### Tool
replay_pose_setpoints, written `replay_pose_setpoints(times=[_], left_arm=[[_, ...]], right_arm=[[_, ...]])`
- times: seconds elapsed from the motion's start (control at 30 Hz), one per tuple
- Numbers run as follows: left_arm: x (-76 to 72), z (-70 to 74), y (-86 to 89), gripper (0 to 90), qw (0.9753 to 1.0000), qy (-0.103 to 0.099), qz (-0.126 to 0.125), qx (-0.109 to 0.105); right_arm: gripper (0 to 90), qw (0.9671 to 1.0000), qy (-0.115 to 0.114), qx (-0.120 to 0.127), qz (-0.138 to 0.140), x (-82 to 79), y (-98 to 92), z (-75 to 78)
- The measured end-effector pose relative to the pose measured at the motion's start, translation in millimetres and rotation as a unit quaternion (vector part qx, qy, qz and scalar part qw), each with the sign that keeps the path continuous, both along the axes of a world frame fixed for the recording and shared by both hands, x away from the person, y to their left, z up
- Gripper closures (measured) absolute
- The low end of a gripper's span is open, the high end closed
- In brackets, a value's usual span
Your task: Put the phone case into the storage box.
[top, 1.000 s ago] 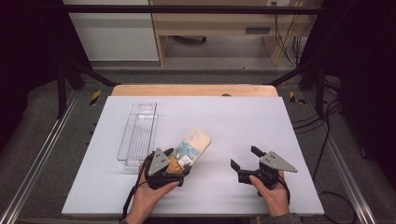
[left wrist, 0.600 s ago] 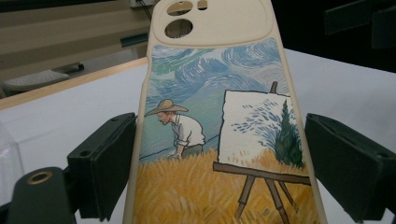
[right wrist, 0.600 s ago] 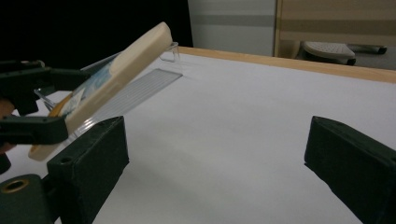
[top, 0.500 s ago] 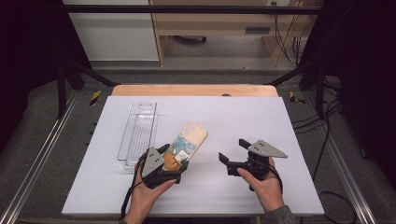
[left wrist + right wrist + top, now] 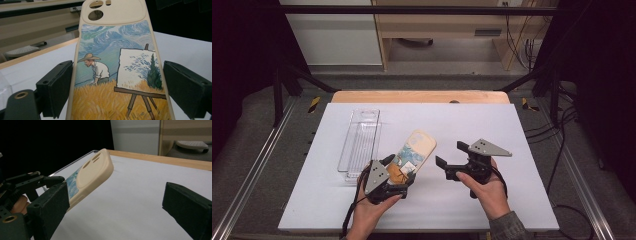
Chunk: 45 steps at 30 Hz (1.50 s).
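Your left gripper (image 5: 398, 169) clamps w/ 2 black jaws the smooth cream phone case (image 5: 414, 150) w/ rounded corners, right gripper (image 5: 451, 159) spread wide, gripping nothing.

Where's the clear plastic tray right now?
High view: the clear tray lies on the white table, left of centre, just left of the phone case.

Evenly lit table, dark surround, perhaps slightly soft
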<state>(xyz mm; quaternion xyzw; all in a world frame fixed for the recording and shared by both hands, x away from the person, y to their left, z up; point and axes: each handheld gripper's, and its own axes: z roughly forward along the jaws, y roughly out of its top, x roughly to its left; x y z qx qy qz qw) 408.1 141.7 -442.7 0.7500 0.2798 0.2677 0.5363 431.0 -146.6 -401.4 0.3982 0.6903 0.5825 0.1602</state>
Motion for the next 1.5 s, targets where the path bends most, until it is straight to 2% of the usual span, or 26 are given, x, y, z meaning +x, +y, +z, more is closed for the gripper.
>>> replay_pose_setpoints(times=[0.2, 0.43, 0.57, 0.77, 0.8, 0.97, 1.0, 1.03, 1.13, 1.17, 1.2, 1.3, 1.33, 1.47, 1.5], left_arm=[[-1.1, 1.5, 0.5, 11.4, 1.0, -0.004, -0.002, 0.001], [-2.3, 3.1, 1.5, 11.4, 0.9999, -0.009, -0.004, -0.004], [-3.7, 3.7, 0.3, 11.3, 0.9999, -0.013, -0.008, -0.006], [-6.4, 4.5, -0.9, 11.3, 0.9996, -0.023, -0.015, -0.012], [-7.3, 4.8, -1.6, 11.3, 0.9994, -0.026, -0.018, -0.013], [-7.3, 3.2, -2.2, 11.2, 0.9994, -0.024, -0.023, -0.011], [-6.9, 2.9, -1.7, 11.2, 0.9994, -0.023, -0.023, -0.012], [-6.7, 2.6, -1.4, 11.2, 0.9994, -0.022, -0.023, -0.014], [-6.5, 1.8, -0.6, 11.2, 0.9993, -0.021, -0.026, -0.017], [-6.6, 1.2, -0.8, 11.2, 0.9992, -0.021, -0.027, -0.018], [-6.8, 0.3, -1.7, 11.2, 0.9992, -0.021, -0.03, -0.017], [-6.8, -1.7, -2.9, 11.2, 0.9992, -0.02, -0.031, -0.014], [-6.5, -4.2, -3.5, 11.2, 0.9993, -0.017, -0.03, -0.011], [-6.4, -8.3, -4.0, 11.2, 0.9994, -0.014, -0.03, -0.009], [-6.3, -9.9, -4.2, 11.2, 0.9994, -0.011, -0.03, -0.011]], right_arm=[[8.0, 0.9998, 0.01, -0.005, 0.019, 1.3, 15.3, 3.8], [10.4, 0.9995, 0.018, 0.002, 0.027, 3.0, 22.0, 6.3], [13.4, 0.999, 0.022, 0.007, 0.037, 4.5, 28.8, 8.6], [21.0, 0.9978, 0.034, 0.028, 0.049, 9.6, 38.0, 7.0], [26.2, 0.9969, 0.039, 0.039, 0.056, 11.7, 40.7, 6.4], [35.0, 0.9959, 0.041, 0.051, 0.062, 14.1, 44.1, 4.7], [40.8, 0.9951, 0.046, 0.063, 0.06, 16.5, 42.7, 2.9], [40.8, 0.9951, 0.046, 0.063, 0.06, 16.5, 42.7, 2.9], [49.1, 0.9923, 0.056, 0.093, 0.06, 20.8, 39.1, 0.8], [53.1, 0.9915, 0.059, 0.101, 0.058, 21.9, 38.3, 0.4], [64.4, 0.9904, 0.056, 0.113, 0.056, 23.1, 36.3, -0.2], [69.0, 0.9894, 0.057, 0.121, 0.058, 23.6, 34.9, -1.0], [74.7, 0.9885, 0.056, 0.124, 0.067, 22.4, 35.7, -1.8], [77.5, 0.9889, 0.048, 0.115, 0.08, 20.5, 37.7, -0.8], [79.7, 0.9875, 0.049, 0.119, 0.091, 20.5, 38.6, -0.3]])
